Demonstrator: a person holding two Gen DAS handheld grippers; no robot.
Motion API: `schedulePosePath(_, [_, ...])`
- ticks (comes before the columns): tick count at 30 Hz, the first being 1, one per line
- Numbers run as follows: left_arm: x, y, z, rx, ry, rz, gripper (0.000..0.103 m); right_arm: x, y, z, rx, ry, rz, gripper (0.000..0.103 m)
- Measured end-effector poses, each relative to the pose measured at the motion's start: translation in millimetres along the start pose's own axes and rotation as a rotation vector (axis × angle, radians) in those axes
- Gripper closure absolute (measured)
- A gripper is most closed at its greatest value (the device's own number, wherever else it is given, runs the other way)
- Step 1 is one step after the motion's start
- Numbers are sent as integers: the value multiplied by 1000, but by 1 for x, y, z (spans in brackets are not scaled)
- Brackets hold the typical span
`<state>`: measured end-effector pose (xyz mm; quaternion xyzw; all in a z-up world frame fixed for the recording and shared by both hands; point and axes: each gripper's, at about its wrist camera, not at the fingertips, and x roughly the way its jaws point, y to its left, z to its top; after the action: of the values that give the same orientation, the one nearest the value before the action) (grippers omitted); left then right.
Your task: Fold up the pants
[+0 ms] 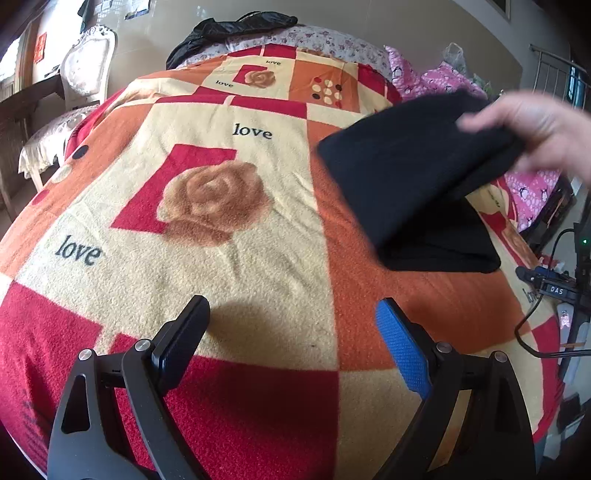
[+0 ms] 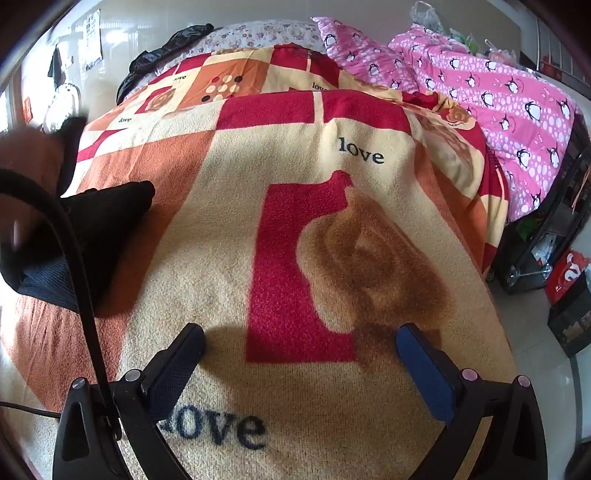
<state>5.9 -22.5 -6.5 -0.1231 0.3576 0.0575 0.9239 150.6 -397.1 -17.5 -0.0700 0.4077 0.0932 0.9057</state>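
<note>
The black pants (image 1: 413,184) are a folded bundle at the right of the left wrist view, lifted at one end by a bare hand (image 1: 535,129), the other end resting on the blanket. In the right wrist view the pants (image 2: 92,229) show at the far left. My left gripper (image 1: 291,317) is open and empty, low over the blanket, to the near left of the pants. My right gripper (image 2: 301,343) is open and empty, over the blanket to the right of the pants.
A red, orange and cream "love" blanket (image 1: 221,229) covers the bed. A pink penguin quilt (image 2: 498,96) lies at the right side. A black garment (image 1: 229,29) lies at the head. A white chair (image 1: 74,92) stands left. A black cable (image 2: 77,266) crosses the right wrist view.
</note>
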Motion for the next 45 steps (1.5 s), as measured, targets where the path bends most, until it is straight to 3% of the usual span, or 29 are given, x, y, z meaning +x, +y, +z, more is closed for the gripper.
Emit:
schedulePosePath(14, [4, 4, 3, 3, 20, 11, 11, 0, 0, 0, 0, 0, 0, 0])
schedulePosePath(26, [1, 14, 3, -42, 9, -35, 11, 0, -1, 1, 0, 0, 0, 0])
schedulePosePath(36, [-6, 29, 3, -113, -3, -124, 11, 0, -1, 1, 0, 0, 1, 0])
schedulePosePath(40, [-16, 32, 3, -122, -54, -141, 11, 0, -1, 1, 0, 0, 1, 0])
schedulePosePath(45, [-34, 20, -1, -48, -137, -147, 11, 0, -1, 0, 0, 1, 1, 0])
